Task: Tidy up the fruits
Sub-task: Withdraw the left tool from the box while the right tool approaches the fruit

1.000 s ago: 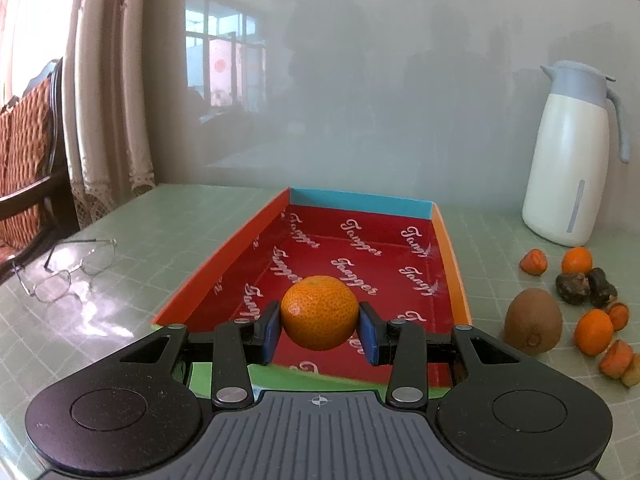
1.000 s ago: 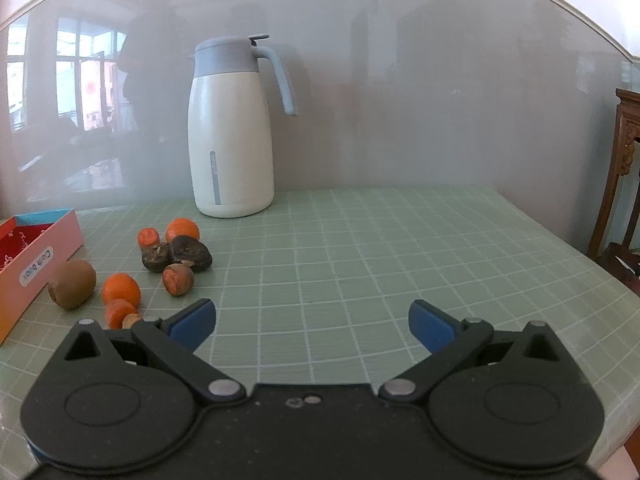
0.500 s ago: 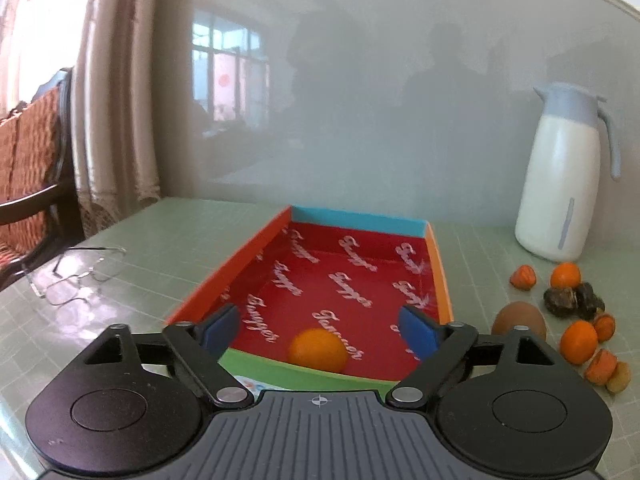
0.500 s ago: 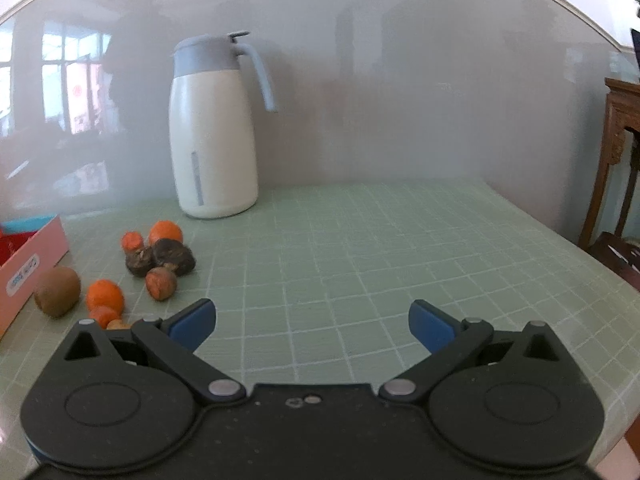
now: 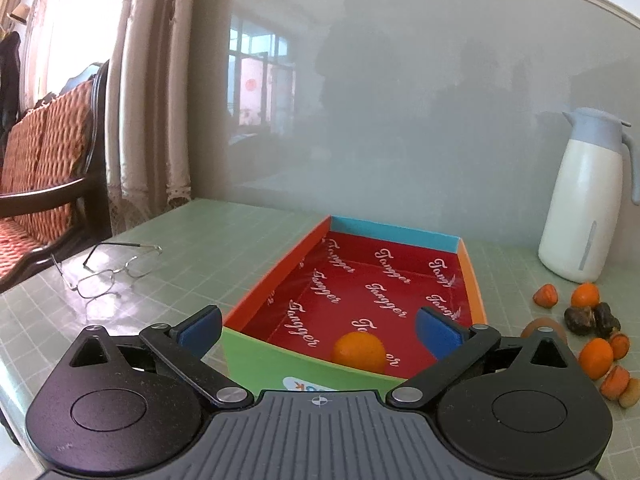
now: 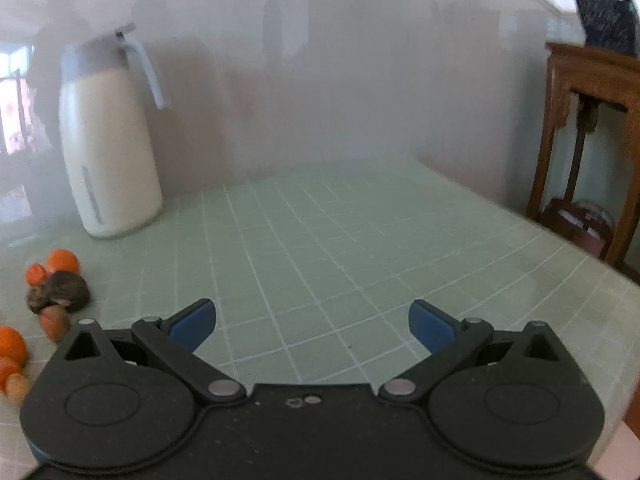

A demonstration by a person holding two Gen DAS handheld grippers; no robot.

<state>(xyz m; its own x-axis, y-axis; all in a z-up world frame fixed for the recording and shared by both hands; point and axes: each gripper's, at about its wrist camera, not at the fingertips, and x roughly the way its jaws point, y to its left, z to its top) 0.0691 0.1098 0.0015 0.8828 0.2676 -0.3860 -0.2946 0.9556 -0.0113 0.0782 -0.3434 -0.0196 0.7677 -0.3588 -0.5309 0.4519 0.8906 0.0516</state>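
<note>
A mandarin [image 5: 359, 351] lies in the near end of the red-lined cardboard tray [image 5: 472, 284]. My left gripper [image 5: 318, 330] is open and empty, pulled back above the tray's near green wall. A pile of loose fruit [image 5: 592, 332] lies right of the tray: small oranges, dark fruits and a brown kiwi [image 5: 538, 326]. The same pile [image 6: 52, 292] shows at the left edge of the right wrist view. My right gripper [image 6: 312, 324] is open and empty over bare tablecloth, right of the pile.
A white thermos jug [image 5: 584, 200] stands behind the fruit pile; it also shows in the right wrist view [image 6: 108, 140]. Glasses [image 5: 108, 270] lie left of the tray. A chair [image 5: 48, 168] stands at far left, a wooden stand [image 6: 592, 140] at far right.
My left gripper opened and let the mandarin drop into the tray, then drew back and up. My right gripper swung to the right, so the fruit pile slid to the frame's left edge.
</note>
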